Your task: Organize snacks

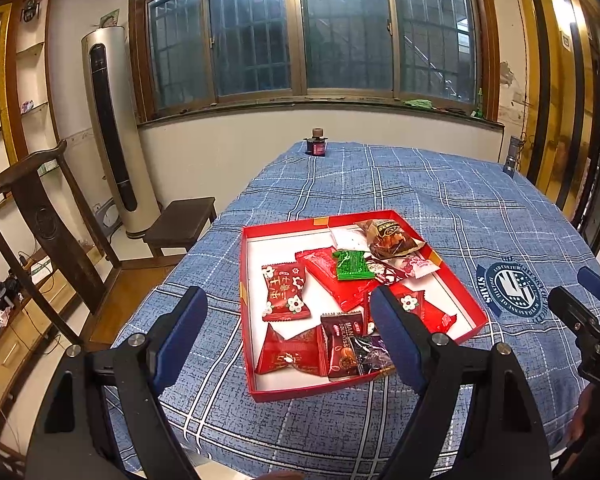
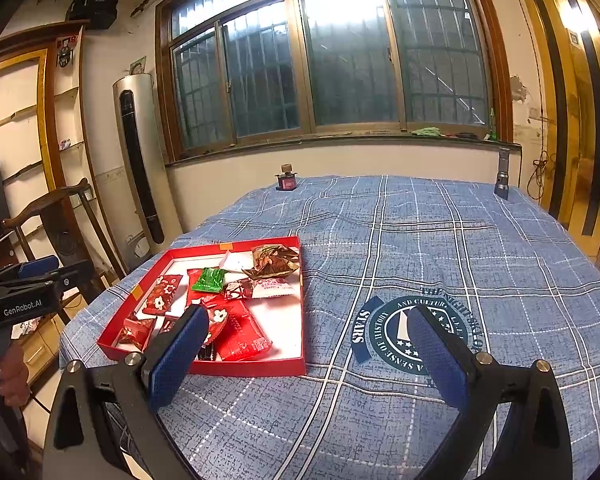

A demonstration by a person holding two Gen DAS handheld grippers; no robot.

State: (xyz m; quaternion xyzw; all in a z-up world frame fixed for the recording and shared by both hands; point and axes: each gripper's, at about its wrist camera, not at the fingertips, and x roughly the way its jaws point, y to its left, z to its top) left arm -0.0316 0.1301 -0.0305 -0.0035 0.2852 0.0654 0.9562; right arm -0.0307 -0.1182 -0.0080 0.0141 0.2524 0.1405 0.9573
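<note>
A red tray (image 1: 244,280) with a white floor lies on the blue plaid tablecloth (image 1: 440,200) and holds several snack packets. Among them are a green packet (image 1: 350,266), a brown foil packet (image 1: 388,236), a red flowered packet (image 1: 286,308) and a dark brown packet (image 1: 342,346). My left gripper (image 1: 288,294) hovers open over the tray's near half, with nothing between its fingers. In the right wrist view the tray (image 2: 252,368) sits to the left. My right gripper (image 2: 308,312) stands open above bare cloth beside it, holding nothing.
A small dark jar (image 1: 316,142) and a grey cylinder (image 1: 510,160) stand at the table's far edge. A round printed emblem (image 2: 416,336) marks the cloth right of the tray. A wooden chair (image 1: 40,220), a stool (image 1: 180,222) and a tower air conditioner (image 1: 112,128) stand to the left.
</note>
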